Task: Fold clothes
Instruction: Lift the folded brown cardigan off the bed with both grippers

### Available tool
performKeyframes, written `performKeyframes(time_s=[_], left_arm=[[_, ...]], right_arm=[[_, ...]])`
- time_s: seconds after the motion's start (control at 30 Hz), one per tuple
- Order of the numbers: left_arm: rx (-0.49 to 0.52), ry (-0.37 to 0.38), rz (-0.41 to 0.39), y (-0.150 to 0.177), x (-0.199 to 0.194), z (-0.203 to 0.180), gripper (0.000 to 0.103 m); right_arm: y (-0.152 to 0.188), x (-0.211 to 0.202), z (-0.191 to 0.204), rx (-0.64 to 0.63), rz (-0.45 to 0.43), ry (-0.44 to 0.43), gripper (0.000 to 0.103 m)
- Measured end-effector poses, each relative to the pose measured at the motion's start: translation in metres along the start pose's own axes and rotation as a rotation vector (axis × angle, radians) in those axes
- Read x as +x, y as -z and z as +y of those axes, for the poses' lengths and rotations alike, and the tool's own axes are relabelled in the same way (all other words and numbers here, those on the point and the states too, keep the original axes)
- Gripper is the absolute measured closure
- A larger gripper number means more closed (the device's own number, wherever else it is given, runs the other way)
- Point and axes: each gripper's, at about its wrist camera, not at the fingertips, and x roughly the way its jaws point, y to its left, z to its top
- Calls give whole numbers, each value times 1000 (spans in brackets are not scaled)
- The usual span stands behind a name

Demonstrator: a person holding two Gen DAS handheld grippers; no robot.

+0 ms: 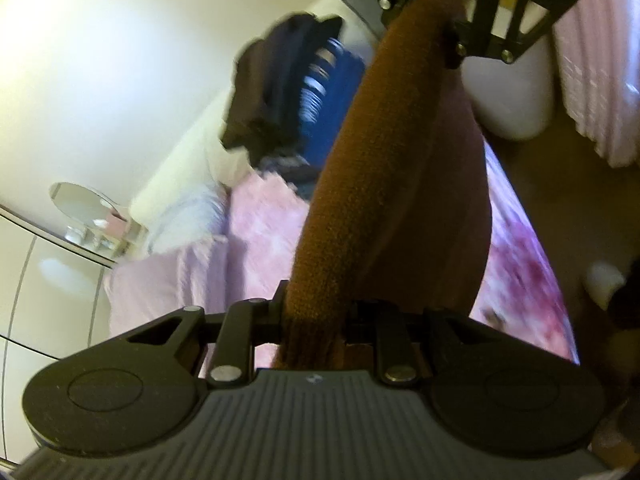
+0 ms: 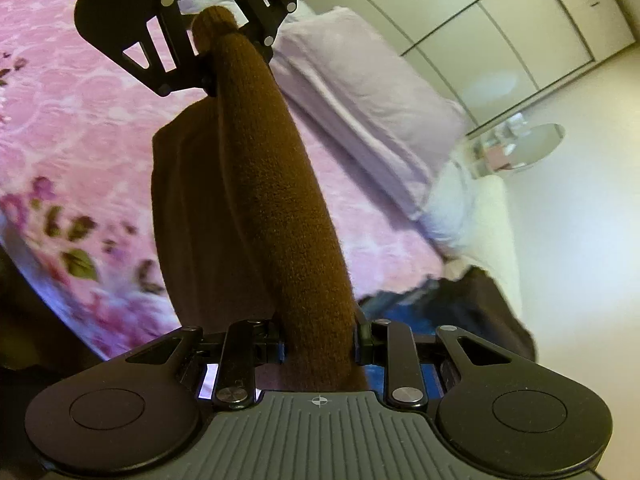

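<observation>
Knitwear held aloft: a brown sweater (image 1: 384, 184) is stretched above the pink bedspread (image 2: 80, 112), each end clamped by the left gripper (image 1: 316, 320) and right gripper (image 2: 320, 340). Slippage is risked if bunched knit is pulled from either grip.

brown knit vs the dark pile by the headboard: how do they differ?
The brown knit is held off the bed, stretched between the left gripper and right gripper; the dark pile lies heaped on the bed. The knit is one rust-brown piece; the pile mixes black and blue. Both are unfolded clothing.
</observation>
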Motion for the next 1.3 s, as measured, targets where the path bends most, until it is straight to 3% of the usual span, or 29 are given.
performKeyframes(time_s=[0.3,0.53,0.77,0.97,1.07,1.17,1.3], left_arm=[[47,-148,-173,-117,51,109,84],[108,-210,-318,-194,103,182,84],[90,-250,-334,-261,178,237,84],[21,-326,-273,-322,259,286,84],[1,-330,-245,-334,293,280,84],[-3,-243,-197,-321,339,235,83],[53,-133,-78,-297,401,147,82]], right_arm=[[41,-16,-155,50,-58,203,76],[62,-18,-258,93,-25,359,76],[102,10,-359,92,-30,407,76],[147,61,-452,26,-113,409,76],[170,86,-478,-20,-156,415,76],[206,115,-471,-66,-181,368,76],[262,180,-420,-98,-120,168,76]])
